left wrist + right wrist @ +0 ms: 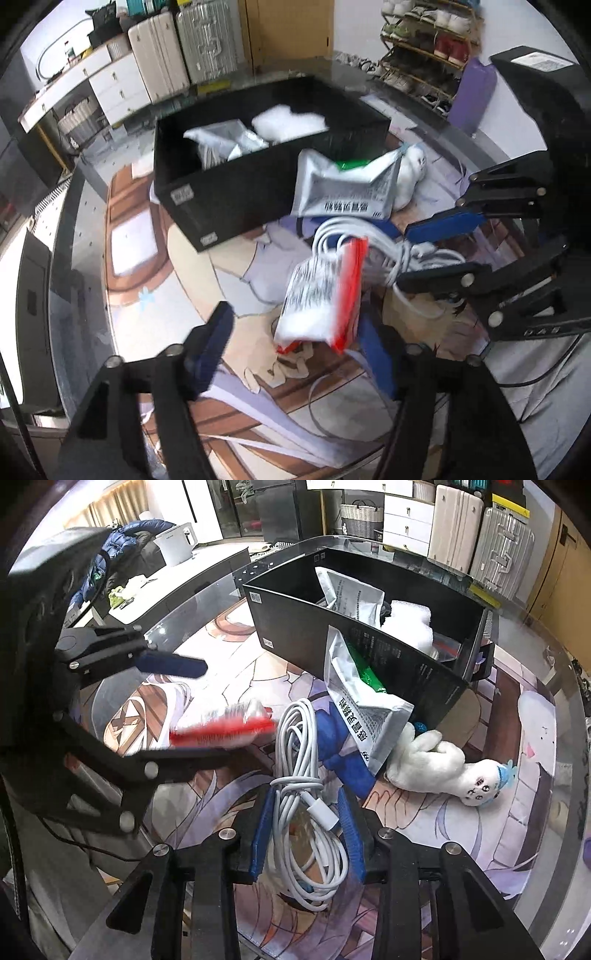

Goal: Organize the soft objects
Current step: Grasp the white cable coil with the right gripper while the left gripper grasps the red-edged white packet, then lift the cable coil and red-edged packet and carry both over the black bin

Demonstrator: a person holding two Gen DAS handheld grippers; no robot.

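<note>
A blurred red-and-white packet (321,295) (221,727) sits between the wide-apart fingers of my left gripper (293,314) (214,712), close to one finger; the pads do not press it. My right gripper (306,792) (404,256) is shut on a coiled white cable (299,746) (384,251) just above the mat. A silver pouch (365,716) (343,188) with a green item leans on the black box (295,627) (236,199). A white plush toy (443,764) (410,173) lies beside it. Inside the box are another pouch (221,140) and white padding (288,122).
An illustrated mat (461,830) covers the glass table, whose curved edge (70,221) runs along the left. Suitcases (184,48), drawers and a shoe rack (424,48) stand beyond the table. A counter with a kettle (177,542) is at the far side.
</note>
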